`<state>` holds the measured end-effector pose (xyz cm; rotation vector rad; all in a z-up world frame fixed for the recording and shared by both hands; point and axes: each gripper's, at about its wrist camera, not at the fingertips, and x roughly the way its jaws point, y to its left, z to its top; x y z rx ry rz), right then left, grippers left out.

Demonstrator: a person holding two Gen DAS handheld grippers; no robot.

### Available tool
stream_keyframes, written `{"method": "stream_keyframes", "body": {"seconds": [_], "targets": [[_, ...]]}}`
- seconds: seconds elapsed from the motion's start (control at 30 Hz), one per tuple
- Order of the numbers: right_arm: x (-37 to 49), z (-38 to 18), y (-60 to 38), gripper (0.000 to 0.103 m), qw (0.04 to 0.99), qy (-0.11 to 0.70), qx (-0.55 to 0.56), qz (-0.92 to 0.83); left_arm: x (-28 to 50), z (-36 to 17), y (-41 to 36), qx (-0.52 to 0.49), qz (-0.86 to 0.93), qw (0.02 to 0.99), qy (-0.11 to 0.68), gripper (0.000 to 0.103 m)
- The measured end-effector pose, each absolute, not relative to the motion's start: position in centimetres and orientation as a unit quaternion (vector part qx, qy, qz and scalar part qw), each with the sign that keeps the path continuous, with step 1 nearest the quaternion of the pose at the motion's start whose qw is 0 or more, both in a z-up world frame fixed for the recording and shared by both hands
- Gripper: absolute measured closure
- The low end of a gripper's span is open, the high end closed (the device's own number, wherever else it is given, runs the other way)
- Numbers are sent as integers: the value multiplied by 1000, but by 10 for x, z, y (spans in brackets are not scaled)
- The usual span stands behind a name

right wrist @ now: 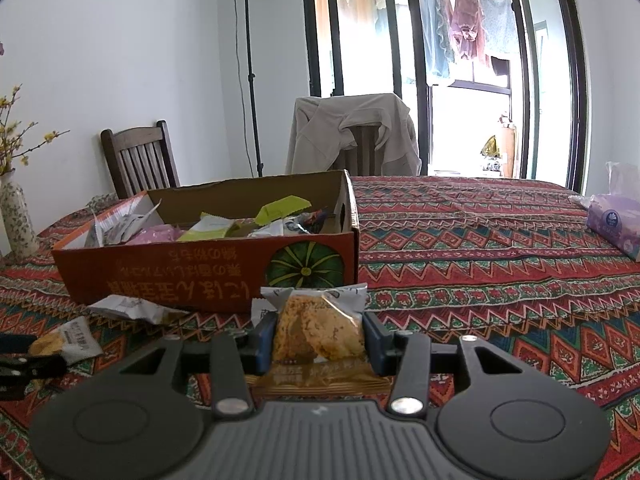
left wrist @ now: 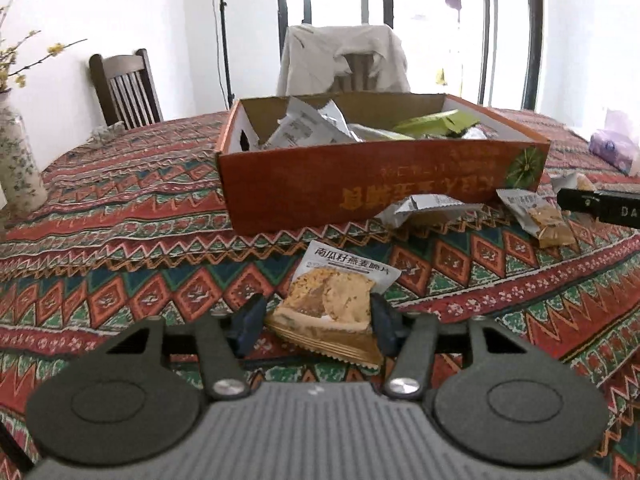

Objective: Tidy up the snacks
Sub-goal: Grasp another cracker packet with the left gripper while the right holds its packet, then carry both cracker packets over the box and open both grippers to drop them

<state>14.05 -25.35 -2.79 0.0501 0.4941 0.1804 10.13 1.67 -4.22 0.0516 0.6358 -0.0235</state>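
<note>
An orange cardboard box (left wrist: 360,184) holding several snack packets stands on the patterned tablecloth; it also shows in the right wrist view (right wrist: 192,272). My left gripper (left wrist: 316,316) is open around a cracker packet (left wrist: 336,296) that lies on the cloth; the right finger touches it, the left finger stands apart. My right gripper (right wrist: 318,340) is shut on another cracker packet (right wrist: 320,332) and holds it above the cloth, in front of the box. Two loose packets lie by the box: a white one (left wrist: 424,208) and a cracker one (left wrist: 536,216).
A floral vase (left wrist: 16,160) stands at the far left. A purple tissue pack (right wrist: 616,224) sits at the right. Two chairs stand behind the table, one draped with a beige jacket (right wrist: 352,136). The right gripper's black body (left wrist: 600,208) shows at the right edge of the left view.
</note>
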Motion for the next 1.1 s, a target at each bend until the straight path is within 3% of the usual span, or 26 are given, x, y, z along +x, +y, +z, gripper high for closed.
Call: {"method": "stream_keyframes", "body": {"seconds": [0.6,1.1], "targets": [[128,-4,-237,59,974,198,-13,109,84,9,17,1,-8,979,206,47],[185,47,-197,59,981,139,-47,128,160,52,0,-14,-7,987,158,47]]}}
